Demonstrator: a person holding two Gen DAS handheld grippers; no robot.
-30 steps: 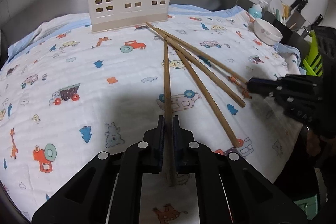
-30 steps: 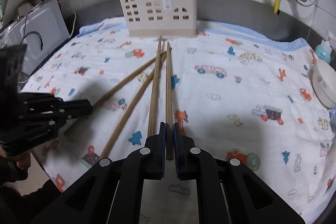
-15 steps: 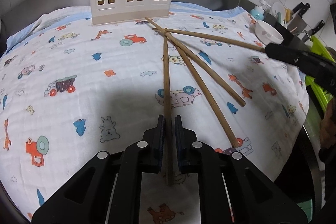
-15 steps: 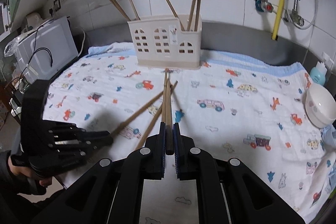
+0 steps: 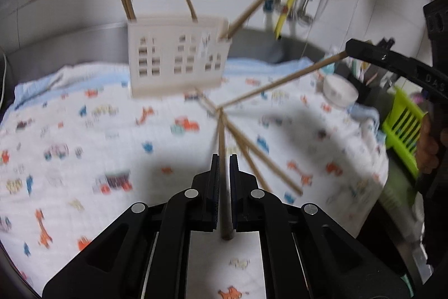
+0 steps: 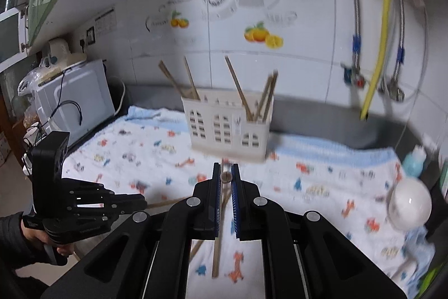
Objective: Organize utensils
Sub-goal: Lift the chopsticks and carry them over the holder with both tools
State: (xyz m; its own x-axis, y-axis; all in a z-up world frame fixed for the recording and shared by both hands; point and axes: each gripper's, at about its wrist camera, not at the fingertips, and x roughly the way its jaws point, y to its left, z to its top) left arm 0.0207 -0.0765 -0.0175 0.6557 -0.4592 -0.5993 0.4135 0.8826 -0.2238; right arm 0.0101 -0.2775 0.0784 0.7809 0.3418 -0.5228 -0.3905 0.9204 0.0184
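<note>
A cream utensil holder (image 5: 176, 55) with window cut-outs stands at the back of the patterned cloth and holds several chopsticks; it also shows in the right wrist view (image 6: 226, 128). My left gripper (image 5: 224, 167) is shut on a wooden chopstick (image 5: 222, 142) raised off the cloth. My right gripper (image 6: 225, 175) is shut on another chopstick (image 6: 225, 176), seen end-on; in the left wrist view that chopstick (image 5: 280, 81) slants up to the right gripper (image 5: 350, 48). Two chopsticks (image 5: 260, 161) lie on the cloth.
A white bowl (image 5: 340, 91) and a green rack (image 5: 403, 128) sit at the right edge. A microwave (image 6: 75, 97) stands at the left. Taps and a yellow hose (image 6: 378, 27) hang on the tiled wall. A blue bottle (image 6: 414, 161) stands near the bowl (image 6: 408, 203).
Both grippers have lifted their chopsticks off the cloth and tilted upward. The right gripper's chopstick now points at the camera, and the views are blurred by motion.
</note>
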